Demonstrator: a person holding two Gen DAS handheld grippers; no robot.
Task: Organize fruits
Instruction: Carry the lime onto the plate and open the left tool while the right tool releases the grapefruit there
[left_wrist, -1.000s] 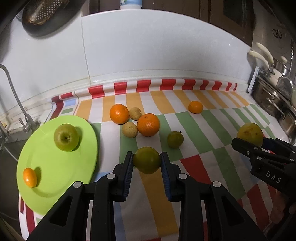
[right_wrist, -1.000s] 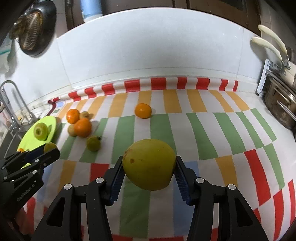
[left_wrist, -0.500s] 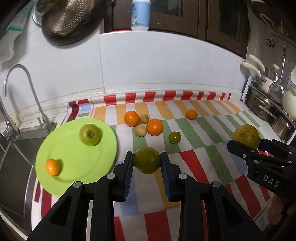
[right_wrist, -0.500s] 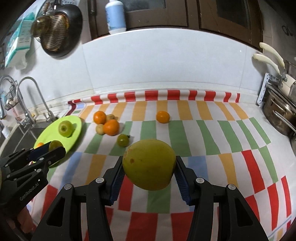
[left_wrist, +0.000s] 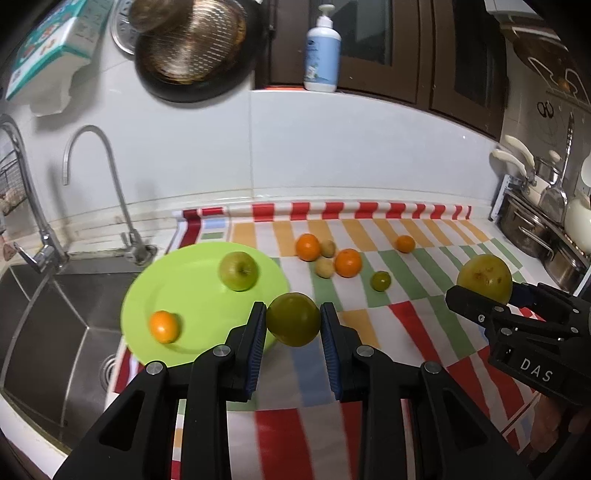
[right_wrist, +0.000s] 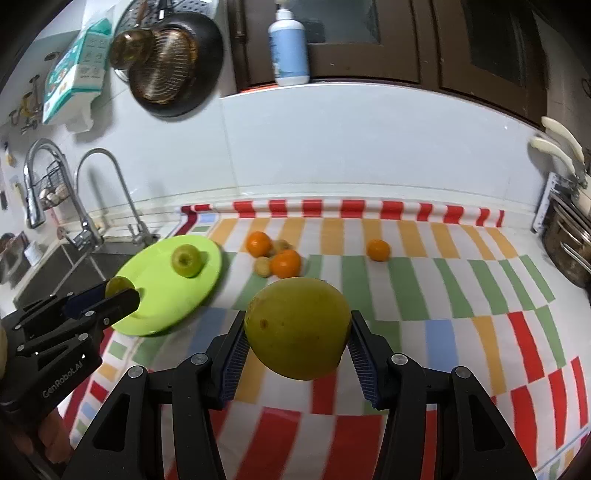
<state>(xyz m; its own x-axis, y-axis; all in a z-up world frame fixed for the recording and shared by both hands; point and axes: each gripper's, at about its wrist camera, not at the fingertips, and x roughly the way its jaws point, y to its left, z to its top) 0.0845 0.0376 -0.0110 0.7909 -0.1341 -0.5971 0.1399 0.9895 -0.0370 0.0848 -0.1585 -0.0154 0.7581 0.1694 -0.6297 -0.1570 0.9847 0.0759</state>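
I see a plate (left_wrist: 192, 280) beside the sink (left_wrist: 48, 332) at my left, an apple (left_wrist: 238, 270) and a small orange (left_wrist: 164, 326) on it, a cluster of fruit (left_wrist: 328, 255) on the cloth (left_wrist: 417, 295) to its right, pots (left_wrist: 535, 229) far right, a bottle (left_wrist: 322, 51) on the ledge behind.

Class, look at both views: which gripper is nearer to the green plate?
Left. The left gripper holds its green fruit right at the green plate's near edge; the right gripper, gripping a larger yellow-green fruit, sits off over the striped cloth.
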